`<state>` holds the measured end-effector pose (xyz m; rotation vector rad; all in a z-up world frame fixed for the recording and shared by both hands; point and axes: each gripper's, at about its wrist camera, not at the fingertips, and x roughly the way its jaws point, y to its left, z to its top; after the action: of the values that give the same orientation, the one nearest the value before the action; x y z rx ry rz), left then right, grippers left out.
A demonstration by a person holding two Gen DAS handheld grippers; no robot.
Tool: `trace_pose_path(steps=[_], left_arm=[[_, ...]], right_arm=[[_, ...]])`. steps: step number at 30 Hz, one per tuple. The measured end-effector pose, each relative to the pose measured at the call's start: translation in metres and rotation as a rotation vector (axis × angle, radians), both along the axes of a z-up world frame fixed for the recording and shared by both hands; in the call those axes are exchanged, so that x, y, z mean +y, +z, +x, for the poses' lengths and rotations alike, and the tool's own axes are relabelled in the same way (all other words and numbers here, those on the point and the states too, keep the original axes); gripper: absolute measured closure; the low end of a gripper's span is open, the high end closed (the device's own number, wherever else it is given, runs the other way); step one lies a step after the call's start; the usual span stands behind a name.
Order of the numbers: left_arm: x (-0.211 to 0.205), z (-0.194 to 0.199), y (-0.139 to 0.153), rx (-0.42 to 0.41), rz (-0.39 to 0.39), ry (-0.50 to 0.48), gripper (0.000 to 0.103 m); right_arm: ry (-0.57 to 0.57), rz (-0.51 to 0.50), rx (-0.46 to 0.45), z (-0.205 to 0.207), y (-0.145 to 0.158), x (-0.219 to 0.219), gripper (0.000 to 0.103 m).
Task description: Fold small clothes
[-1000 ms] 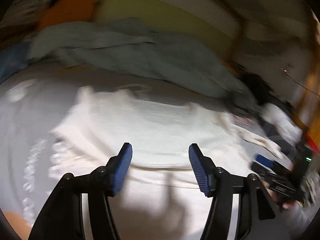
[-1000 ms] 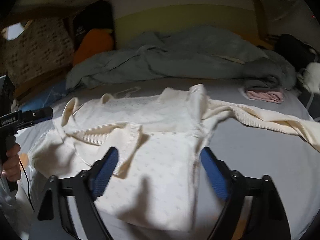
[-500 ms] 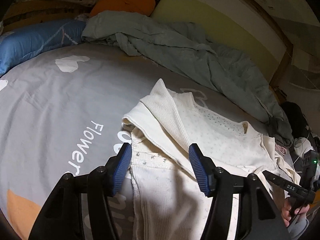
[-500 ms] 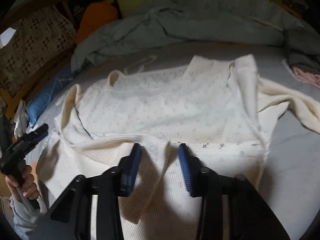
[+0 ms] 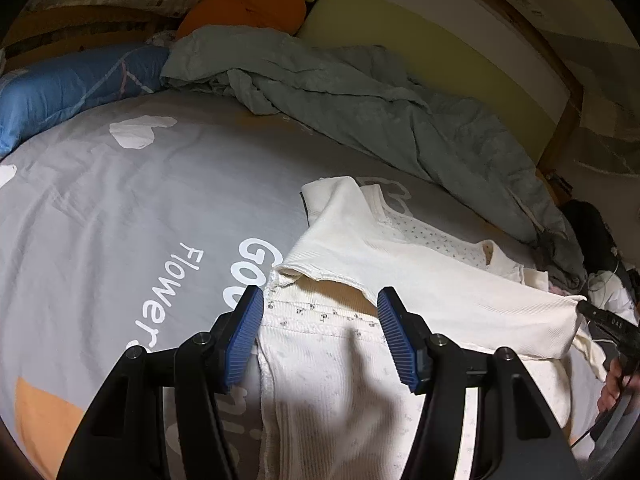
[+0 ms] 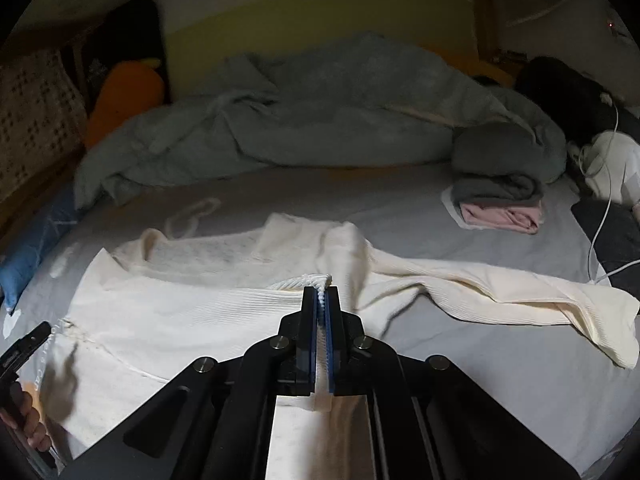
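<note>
My right tongs (image 6: pixel 322 304) pinch a ribbed fold of the cream garment (image 6: pixel 168 320), which lies spread on the grey bed sheet (image 5: pixel 120 208); my left tongs (image 5: pixel 320 336) hover half-wide above its near edge, gripping nothing.

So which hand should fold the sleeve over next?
Probably the right. Its gripper is already shut on the ribbed cuff of the cream top, so it could carry that sleeve across. The left gripper has open jaws over the top's other edge, holding nothing.
</note>
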<state>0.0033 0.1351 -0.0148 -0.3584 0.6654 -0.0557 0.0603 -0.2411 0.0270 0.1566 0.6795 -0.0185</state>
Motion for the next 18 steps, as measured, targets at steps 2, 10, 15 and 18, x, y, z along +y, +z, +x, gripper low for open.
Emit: trace_pose_path(steps=[2,10,15,18], left_arm=[[-0.001,0.002,0.002,0.003,0.011,0.006,0.045],[-0.003,0.092,0.058,0.017,0.019,-0.163,0.045],[0.004,0.159,0.051,0.160,-0.037,-0.136,0.046],[0.008,0.174,0.038,0.199,-0.072,-0.139,0.046]], right_arm=[[0.016,0.034,0.018,0.009,-0.007,-0.002,0.100],[0.077,0.027,-0.089,0.025,0.024,-0.003,0.100],[0.060,-0.021,-0.162,0.030,0.046,-0.002,0.100],[-0.065,-0.073,-0.227,0.027,0.063,-0.017,0.100]])
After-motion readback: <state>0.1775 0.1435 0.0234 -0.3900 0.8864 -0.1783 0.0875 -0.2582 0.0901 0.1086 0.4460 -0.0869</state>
